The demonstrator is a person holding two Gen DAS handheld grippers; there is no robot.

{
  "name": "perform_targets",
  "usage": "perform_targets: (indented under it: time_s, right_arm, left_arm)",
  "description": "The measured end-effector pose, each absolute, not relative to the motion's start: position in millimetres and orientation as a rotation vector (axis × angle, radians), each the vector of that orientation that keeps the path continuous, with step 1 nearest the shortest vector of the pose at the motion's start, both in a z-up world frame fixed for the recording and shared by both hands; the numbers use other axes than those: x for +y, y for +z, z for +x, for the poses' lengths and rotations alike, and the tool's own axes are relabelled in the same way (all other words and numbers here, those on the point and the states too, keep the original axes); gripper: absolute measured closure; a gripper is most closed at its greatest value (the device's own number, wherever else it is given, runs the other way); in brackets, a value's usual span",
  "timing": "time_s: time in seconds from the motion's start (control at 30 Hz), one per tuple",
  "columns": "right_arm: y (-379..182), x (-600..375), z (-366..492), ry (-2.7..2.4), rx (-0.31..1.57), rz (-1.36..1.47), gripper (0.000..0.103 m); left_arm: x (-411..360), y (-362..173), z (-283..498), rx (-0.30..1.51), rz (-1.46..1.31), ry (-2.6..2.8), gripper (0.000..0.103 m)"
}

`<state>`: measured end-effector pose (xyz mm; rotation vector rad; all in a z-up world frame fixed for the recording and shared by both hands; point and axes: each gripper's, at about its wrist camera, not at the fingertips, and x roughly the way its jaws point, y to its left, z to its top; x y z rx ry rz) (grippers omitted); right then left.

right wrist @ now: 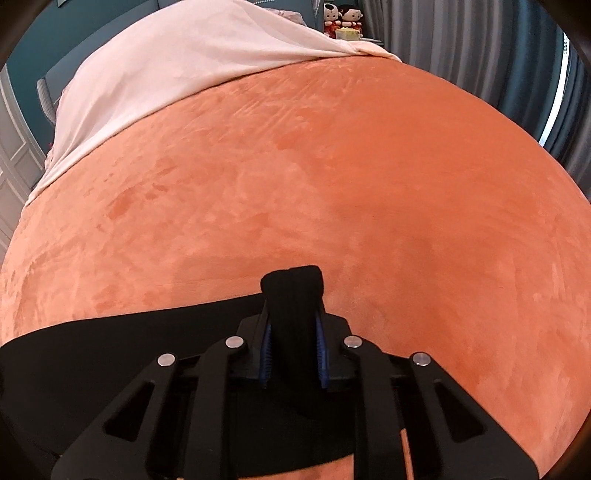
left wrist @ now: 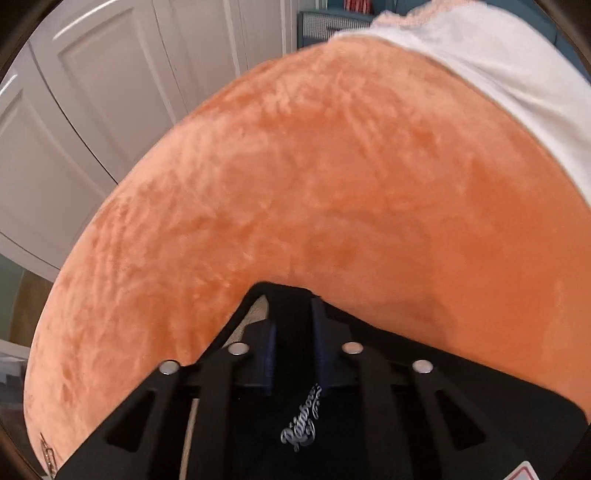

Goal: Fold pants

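Black pants (right wrist: 92, 343) lie at near edge of orange bed (right wrist: 295, 184). Right gripper (right wrist: 293, 332) pinches bunched fabric; left gripper (left wrist: 293, 332) clamps an edge. Carry both corners level, keep cloth taut.

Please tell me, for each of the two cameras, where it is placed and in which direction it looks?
Left wrist: sits on the left gripper, faces along its fingers across the orange bedspread toward white cupboard doors; black pants in its jaws.
Right wrist: sits on the right gripper, faces across the bedspread toward a pale blanket, two dolls and grey curtains; it clamps a bunch of the pants.
Shared: bedspread, blanket, pants. No hands show.
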<state>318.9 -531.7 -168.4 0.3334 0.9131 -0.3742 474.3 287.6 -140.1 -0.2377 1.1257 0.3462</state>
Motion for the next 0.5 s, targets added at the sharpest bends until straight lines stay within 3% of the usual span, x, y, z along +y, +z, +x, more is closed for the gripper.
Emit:
perform_targets:
  time_s: [0.33, 0.5]
  right_arm:
    - [-66, -501, 255, -0.227, 0.69, 0.305, 0.088]
    - [-20, -480, 187, -0.132, 0.607, 0.233, 0.088]
  left_arm:
    - [300, -20, 363, 0.924, -0.331, 0.134, 0.095]
    - [305, 5, 287, 0.934, -0.255, 0.101, 0.095]
